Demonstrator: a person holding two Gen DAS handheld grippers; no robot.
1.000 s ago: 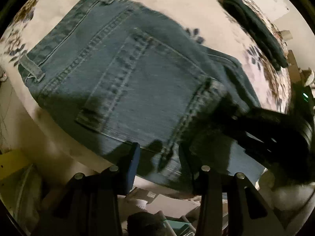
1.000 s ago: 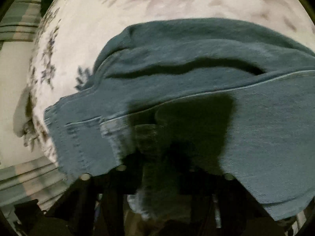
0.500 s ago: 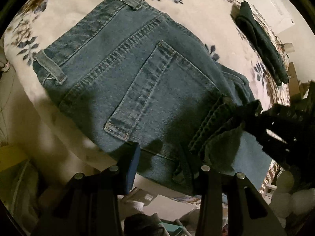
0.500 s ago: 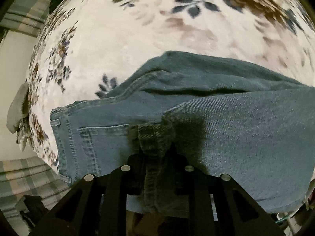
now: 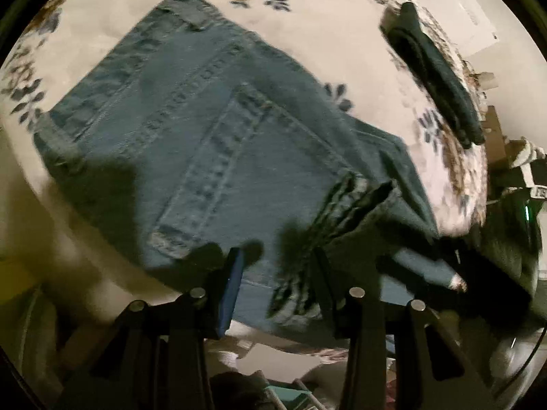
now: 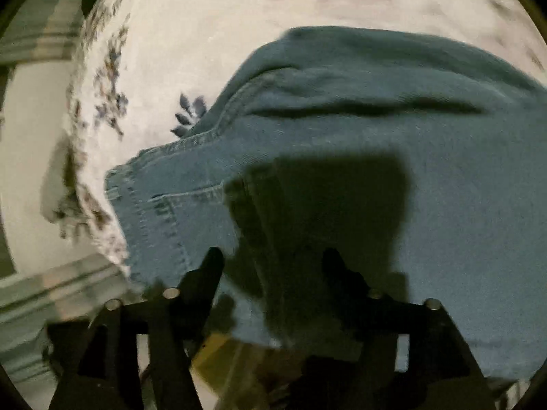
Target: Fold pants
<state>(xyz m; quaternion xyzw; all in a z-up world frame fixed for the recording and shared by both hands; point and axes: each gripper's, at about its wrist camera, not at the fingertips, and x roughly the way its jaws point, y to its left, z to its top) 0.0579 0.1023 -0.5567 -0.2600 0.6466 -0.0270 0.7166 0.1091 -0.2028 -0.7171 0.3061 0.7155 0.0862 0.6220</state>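
Blue jeans [image 5: 212,130] lie folded on a floral bedspread [image 5: 307,27], back pocket up, waistband at the upper left. In the right wrist view the jeans [image 6: 359,130] fill the middle, a leg folded over the seat. My left gripper [image 5: 277,273] is open above the near edge of the jeans, with a bunched hem beside its right finger. My right gripper [image 6: 273,263] is open, its fingers spread on either side of a dark fold of denim, touching nothing that I can see.
A dark folded garment [image 5: 434,78] lies on the bedspread at the far right. The bed edge drops off at the left in both views [image 6: 30,157]. Clutter and boxes sit beyond the right edge [image 5: 512,171].
My right gripper has opened and let go of the bunched denim it held. The left gripper stays open, and the view has shifted slightly.
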